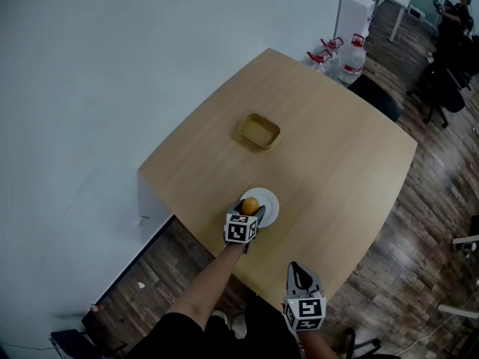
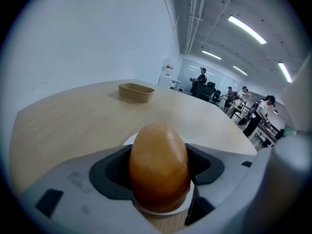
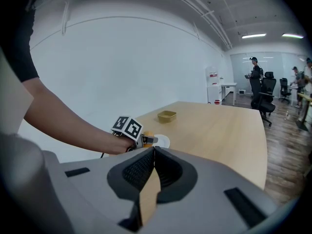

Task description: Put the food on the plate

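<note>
Clearly, the left gripper [image 1: 251, 211] clamped the orange-brown food [image 2: 158, 167] over the white plate [image 1: 272, 205] near the table [image 1: 337, 163] edge (a tan tray [image 1: 259, 131] sat farther off). The right gripper [image 3: 153, 152] hung beside the table, jaws pressed together, empty.

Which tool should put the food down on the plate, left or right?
Left. The left tool grips the food right over the plate; the right tool is shut, empty, back by the table edge.
</note>
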`<state>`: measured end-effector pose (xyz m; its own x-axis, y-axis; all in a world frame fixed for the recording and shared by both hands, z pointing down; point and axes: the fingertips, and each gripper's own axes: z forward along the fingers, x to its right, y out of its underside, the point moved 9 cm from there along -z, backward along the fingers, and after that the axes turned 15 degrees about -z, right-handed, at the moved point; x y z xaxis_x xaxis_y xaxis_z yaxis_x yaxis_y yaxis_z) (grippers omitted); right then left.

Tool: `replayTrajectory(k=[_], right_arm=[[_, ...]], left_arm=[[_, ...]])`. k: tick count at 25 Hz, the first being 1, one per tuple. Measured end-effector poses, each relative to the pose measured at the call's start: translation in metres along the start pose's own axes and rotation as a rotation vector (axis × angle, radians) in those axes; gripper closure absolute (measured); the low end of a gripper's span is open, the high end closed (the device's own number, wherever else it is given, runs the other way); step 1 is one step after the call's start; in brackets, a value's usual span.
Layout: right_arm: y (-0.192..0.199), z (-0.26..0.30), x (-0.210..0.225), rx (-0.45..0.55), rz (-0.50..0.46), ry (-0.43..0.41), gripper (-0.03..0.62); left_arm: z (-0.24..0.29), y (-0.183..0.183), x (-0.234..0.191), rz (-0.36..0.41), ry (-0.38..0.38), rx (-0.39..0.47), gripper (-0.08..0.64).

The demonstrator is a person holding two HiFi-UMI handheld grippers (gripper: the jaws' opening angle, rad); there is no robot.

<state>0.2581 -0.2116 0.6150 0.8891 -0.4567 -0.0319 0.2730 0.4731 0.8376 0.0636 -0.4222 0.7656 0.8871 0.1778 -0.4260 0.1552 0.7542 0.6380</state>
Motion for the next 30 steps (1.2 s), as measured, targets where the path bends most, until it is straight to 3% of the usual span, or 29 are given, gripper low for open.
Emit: replayTrajectory(k=[11, 23, 30], right_arm=[[0.006, -0.004, 0.030, -0.012, 0.015, 0.057, 0.532], [0.007, -0.010, 0.006, 0.003, -0.005, -0.013, 0.532], [0.011, -0.020, -0.016, -0.006, -0.001, -0.043, 0.532]], left_arm=[[0.007, 0.003, 0.016, 0.088, -0.003, 0.000, 0.250], [-0.018, -0.010, 0.009, 0.076, 0.009, 0.062, 0.241], [-0.036, -0.007, 0.004, 0.096, -0.015, 0.054, 0.241]])
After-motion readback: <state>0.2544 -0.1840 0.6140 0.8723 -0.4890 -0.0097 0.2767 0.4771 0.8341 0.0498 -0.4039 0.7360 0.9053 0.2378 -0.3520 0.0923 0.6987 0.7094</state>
